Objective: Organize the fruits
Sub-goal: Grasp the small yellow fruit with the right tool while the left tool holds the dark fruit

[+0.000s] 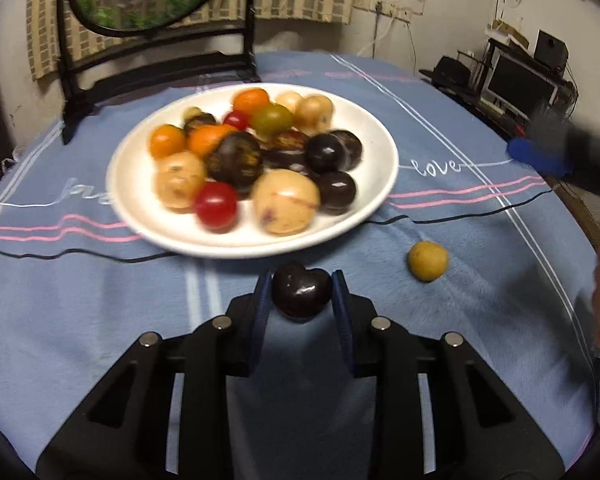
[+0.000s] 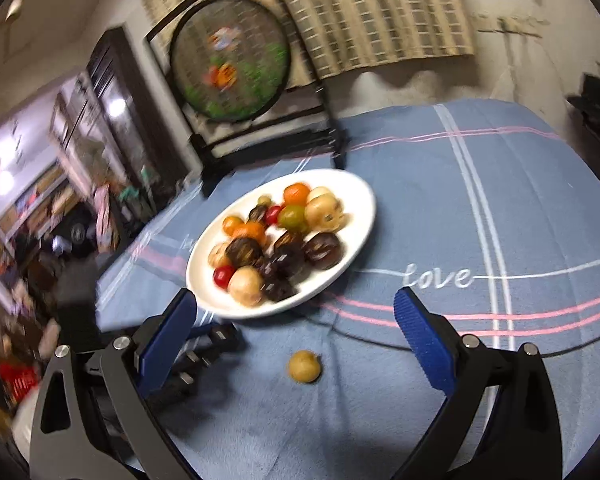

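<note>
Clamping 1 dark plum [image 1: 301, 291]: left gripper [image 1: 301, 294] pinching its sides; likely smooth, slippery, bruisable. Right gripper [image 2: 296, 320] hanging wide open, empty, near 1 yellow fruit [image 2: 304, 366].

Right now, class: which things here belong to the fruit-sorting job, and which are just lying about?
Belongs to the job:
- white plate of mixed fruits
- dark plum held in the left tool
- loose yellow fruit
- right tool, open above it

Just lying about:
- round framed picture
- blue tablecloth
</note>
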`<move>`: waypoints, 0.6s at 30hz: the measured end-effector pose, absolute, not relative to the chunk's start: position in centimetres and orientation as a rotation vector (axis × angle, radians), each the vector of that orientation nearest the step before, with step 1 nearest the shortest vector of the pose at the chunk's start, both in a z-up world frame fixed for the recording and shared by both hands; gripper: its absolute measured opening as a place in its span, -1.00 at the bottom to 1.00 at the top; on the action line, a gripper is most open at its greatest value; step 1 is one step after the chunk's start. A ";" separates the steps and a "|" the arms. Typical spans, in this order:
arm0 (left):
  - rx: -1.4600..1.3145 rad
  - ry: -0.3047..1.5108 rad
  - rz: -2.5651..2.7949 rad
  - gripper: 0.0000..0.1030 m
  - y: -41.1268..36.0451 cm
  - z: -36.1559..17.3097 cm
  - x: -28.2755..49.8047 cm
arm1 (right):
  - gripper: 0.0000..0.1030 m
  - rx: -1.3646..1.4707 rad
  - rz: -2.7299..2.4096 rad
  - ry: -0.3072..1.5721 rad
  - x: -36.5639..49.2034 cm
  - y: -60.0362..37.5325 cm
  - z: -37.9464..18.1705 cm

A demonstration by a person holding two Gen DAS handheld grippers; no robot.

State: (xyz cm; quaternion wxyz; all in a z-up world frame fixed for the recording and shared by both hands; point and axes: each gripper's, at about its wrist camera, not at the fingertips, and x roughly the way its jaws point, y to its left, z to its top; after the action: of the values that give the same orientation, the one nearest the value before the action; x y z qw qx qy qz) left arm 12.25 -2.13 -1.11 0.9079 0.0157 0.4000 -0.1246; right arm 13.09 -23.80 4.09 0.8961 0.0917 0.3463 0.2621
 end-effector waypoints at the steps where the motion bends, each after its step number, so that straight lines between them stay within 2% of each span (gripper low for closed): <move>1: 0.042 0.817 -0.246 -0.40 -1.6 -0.9 12.0 | 0.93 0.144 0.558 0.726 12.8 -22.9 3.8; 3: 0.055 0.814 -0.214 -0.40 -0.1 -0.9 11.5 | 0.90 0.056 0.590 0.750 12.1 -20.9 2.9; 5: 0.029 0.825 -0.200 -0.40 1.3 -1.3 11.2 | 0.62 -0.014 0.588 0.762 11.5 -19.6 2.0; 7: -0.019 0.840 -0.204 -0.40 2.3 -1.9 11.4 | 0.26 -0.070 0.574 0.780 11.3 -18.6 1.0; 12: -0.009 0.847 -0.238 -0.40 1.8 -2.1 11.5 | -0.10 -0.127 0.513 0.835 12.0 -18.2 -1.1; 18: -0.022 0.866 -0.242 -0.39 1.8 -2.5 11.8 | -0.14 -0.192 0.483 0.823 12.0 -17.6 -1.9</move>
State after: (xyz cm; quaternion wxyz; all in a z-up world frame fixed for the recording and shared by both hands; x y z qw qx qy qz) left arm 11.76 1.81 -2.53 0.9006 -0.0108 0.4185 -0.1169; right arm 11.99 -17.65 -1.91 0.8838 -0.0922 0.3956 0.2321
